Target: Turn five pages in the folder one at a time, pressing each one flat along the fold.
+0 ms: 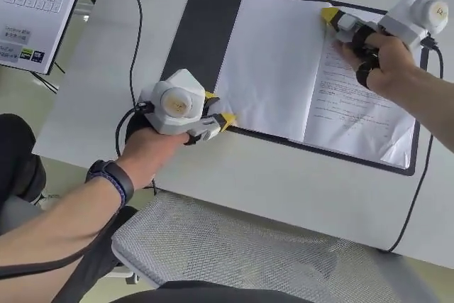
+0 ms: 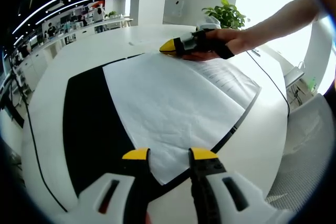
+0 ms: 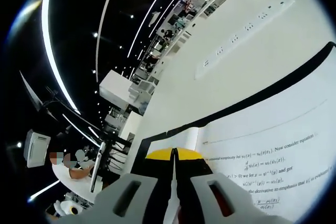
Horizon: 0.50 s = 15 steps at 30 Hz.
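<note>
The black folder (image 1: 198, 40) lies open on the white table. A blank turned page (image 1: 273, 62) rests over its middle, and a printed page (image 1: 355, 111) lies to the right. My left gripper (image 1: 220, 108) is open at the blank page's near left corner; in the left gripper view its yellow tips (image 2: 170, 156) straddle that corner of the page (image 2: 168, 103) without closing on it. My right gripper (image 1: 330, 15) is shut with nothing in it and presses down at the far end of the fold. In the right gripper view its tips (image 3: 173, 155) sit together on the printed page (image 3: 273, 145).
A laptop (image 1: 35, 5) stands at the far left of the table (image 1: 284, 175). Black cables (image 1: 135, 40) run from both grippers across the table. A grey mesh chair (image 1: 234, 253) sits below the near table edge. A plant (image 2: 226, 13) stands beyond the table.
</note>
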Each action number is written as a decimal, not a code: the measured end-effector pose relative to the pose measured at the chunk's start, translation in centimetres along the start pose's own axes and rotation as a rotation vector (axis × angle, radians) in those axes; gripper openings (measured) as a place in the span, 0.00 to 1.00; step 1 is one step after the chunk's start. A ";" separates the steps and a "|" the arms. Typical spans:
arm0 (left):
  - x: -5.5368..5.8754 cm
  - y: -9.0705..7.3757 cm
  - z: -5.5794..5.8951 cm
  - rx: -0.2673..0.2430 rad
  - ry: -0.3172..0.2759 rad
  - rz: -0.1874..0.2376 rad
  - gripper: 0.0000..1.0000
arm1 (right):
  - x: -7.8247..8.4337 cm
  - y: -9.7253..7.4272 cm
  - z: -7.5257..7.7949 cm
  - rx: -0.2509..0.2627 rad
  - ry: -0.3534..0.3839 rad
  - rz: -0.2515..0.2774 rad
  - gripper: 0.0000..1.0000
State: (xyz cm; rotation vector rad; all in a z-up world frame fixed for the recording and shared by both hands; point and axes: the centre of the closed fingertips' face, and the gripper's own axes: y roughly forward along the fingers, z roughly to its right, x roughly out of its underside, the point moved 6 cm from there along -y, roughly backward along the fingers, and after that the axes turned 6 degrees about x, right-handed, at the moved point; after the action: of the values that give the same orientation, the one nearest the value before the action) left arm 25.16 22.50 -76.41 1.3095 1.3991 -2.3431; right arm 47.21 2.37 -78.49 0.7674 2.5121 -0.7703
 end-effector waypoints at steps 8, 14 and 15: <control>0.0 -0.1 0.1 0.000 0.001 0.000 0.28 | 2.5 -2.4 -1.7 -0.030 -0.051 -0.049 0.00; 0.0 -0.1 0.2 -0.006 -0.009 0.010 0.29 | 4.5 -4.3 -2.2 -0.071 -0.040 -0.069 0.00; -0.1 -0.1 0.2 -0.006 -0.008 0.010 0.29 | 4.8 -4.6 -2.4 -0.073 -0.039 -0.068 0.00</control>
State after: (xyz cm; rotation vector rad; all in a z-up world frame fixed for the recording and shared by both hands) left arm 25.00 22.40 -76.24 1.3004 1.3929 -2.3338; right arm 40.23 2.45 -77.39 0.6384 2.5274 -0.7046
